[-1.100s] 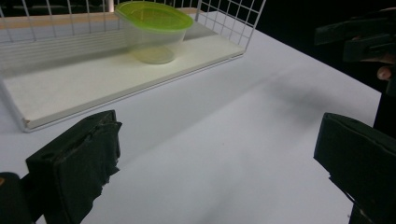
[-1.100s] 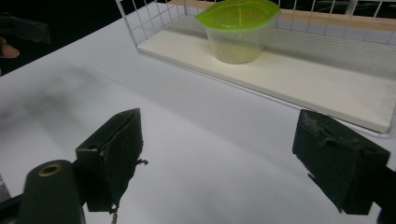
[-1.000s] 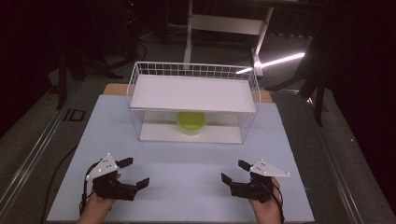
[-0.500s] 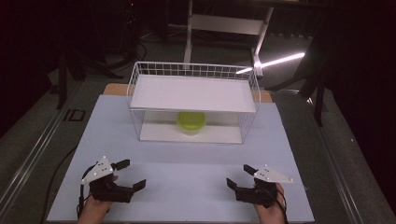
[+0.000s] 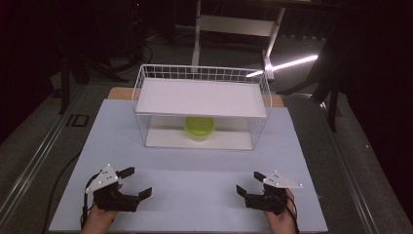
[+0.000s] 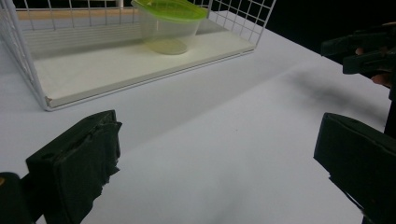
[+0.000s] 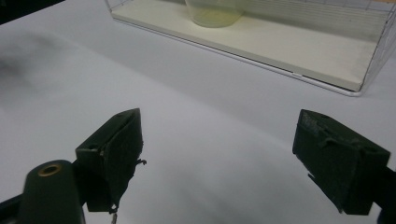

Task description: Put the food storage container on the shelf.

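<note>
In the high view, a white wire rack [image 5: 202, 109] stands at the far middle of the pale table [image 5: 195, 165]. A white board [image 5: 202, 97] covers its top level. Under that board, on the rack's lower shelf [image 5: 168, 139], sits a clear container with a green lid [image 5: 199, 127], about midway along the shelf. The left claw [image 5: 135, 183] rests low over the near left part of the table, held by a hand [image 5: 100, 219] that comes in from the bottom edge; its jaws stand apart with nothing between them. The right claw [image 5: 248, 183] sits over the near right part, held by the other hand [image 5: 280, 219], its jaws likewise apart and empty. Both claws are well apart from the rack and from each other.

In the left gripper view, the left claw [image 6: 217, 154] shows two black jaws spread wide over bare table [image 6: 210, 140]. The rack's lower shelf [image 6: 116, 70] lies ahead, with the container [image 6: 169, 25] upright on it, lid on. The right claw [image 6: 362, 51] appears at the right edge, farther off.

In the right gripper view, the right claw [image 7: 217, 149] has its jaws wide apart above the table [image 7: 187, 93], gripping nothing. The lower shelf [image 7: 280, 46] runs across the top, and the container's base [image 7: 215, 14] stands on it at the upper edge.
</note>
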Action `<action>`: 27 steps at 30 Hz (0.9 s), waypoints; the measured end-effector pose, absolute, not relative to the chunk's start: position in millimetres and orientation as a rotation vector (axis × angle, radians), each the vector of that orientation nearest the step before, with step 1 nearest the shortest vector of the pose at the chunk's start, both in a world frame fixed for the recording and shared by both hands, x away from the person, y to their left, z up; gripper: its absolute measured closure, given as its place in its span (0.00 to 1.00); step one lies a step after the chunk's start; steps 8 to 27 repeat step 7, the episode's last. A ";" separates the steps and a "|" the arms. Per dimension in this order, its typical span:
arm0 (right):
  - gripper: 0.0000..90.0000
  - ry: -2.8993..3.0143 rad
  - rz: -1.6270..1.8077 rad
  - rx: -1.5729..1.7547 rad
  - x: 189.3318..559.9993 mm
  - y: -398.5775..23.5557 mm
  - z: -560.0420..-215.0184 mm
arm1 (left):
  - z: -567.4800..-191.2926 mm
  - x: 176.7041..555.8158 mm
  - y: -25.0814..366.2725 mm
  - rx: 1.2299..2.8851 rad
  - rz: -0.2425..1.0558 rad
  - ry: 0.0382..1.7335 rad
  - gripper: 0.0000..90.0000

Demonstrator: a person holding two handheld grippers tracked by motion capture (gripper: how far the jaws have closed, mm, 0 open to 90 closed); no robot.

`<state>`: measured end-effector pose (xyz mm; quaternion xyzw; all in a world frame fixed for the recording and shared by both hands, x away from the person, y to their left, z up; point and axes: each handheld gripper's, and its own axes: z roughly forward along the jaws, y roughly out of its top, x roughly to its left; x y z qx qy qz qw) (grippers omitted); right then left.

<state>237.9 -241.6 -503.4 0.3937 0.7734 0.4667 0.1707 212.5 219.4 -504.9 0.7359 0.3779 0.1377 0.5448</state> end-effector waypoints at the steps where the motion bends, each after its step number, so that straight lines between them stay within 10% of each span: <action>1: 0.18 2.198 1.329 1.119 238.1 -241.2 -503.7 | -505.1 212.2 218.8 1.750 0.327 0.895 0.01; 27: 0.18 2.214 1.320 1.109 239.0 -238.3 -505.0 | -505.8 211.9 217.6 1.760 0.327 0.884 0.01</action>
